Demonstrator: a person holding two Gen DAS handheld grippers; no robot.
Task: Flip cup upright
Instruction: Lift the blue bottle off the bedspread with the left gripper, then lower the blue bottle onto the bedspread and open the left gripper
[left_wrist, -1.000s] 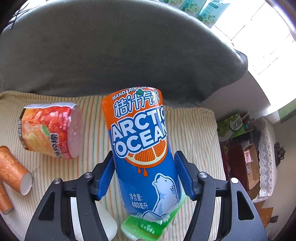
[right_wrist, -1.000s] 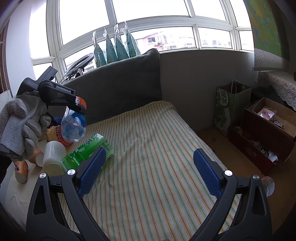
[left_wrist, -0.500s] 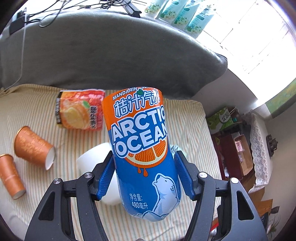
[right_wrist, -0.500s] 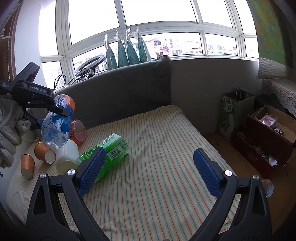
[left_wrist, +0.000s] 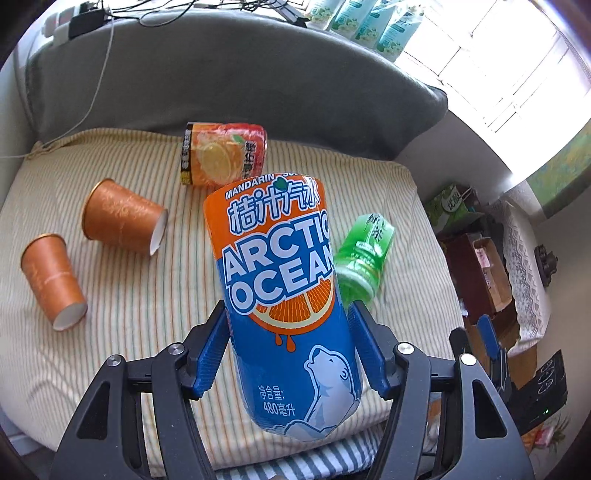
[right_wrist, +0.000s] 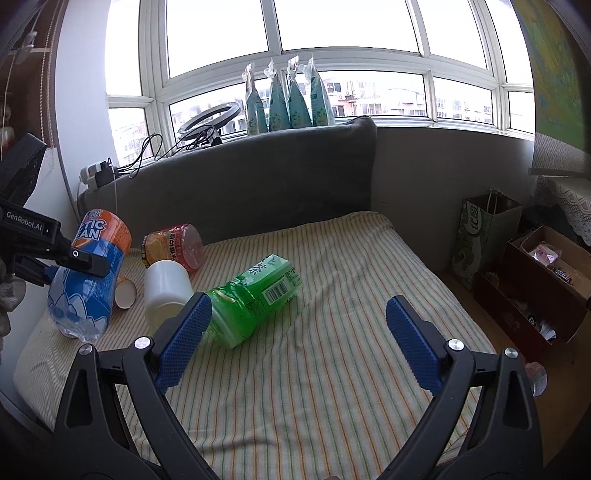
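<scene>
My left gripper (left_wrist: 286, 350) is shut on a blue and orange Arctic Ocean bottle (left_wrist: 284, 295) and holds it tilted above the striped cushion (left_wrist: 140, 306); it also shows in the right wrist view (right_wrist: 90, 273). Two orange paper cups (left_wrist: 122, 218) (left_wrist: 51, 280) lie on their sides at the left. A white cup (right_wrist: 166, 288) lies on its side beside the bottle in the right wrist view. My right gripper (right_wrist: 295, 343) is open and empty, low over the cushion's front.
A green tea bottle (right_wrist: 255, 295) and an orange snack canister (left_wrist: 221, 155) lie on the cushion. A grey backrest (right_wrist: 240, 192) stands behind. Cardboard boxes (right_wrist: 543, 280) and a green bag (right_wrist: 480, 240) stand on the floor at the right.
My left gripper has lifted and pulled back with the bottle, so more of the cushion and both orange cups show. My right gripper has drawn back a little.
</scene>
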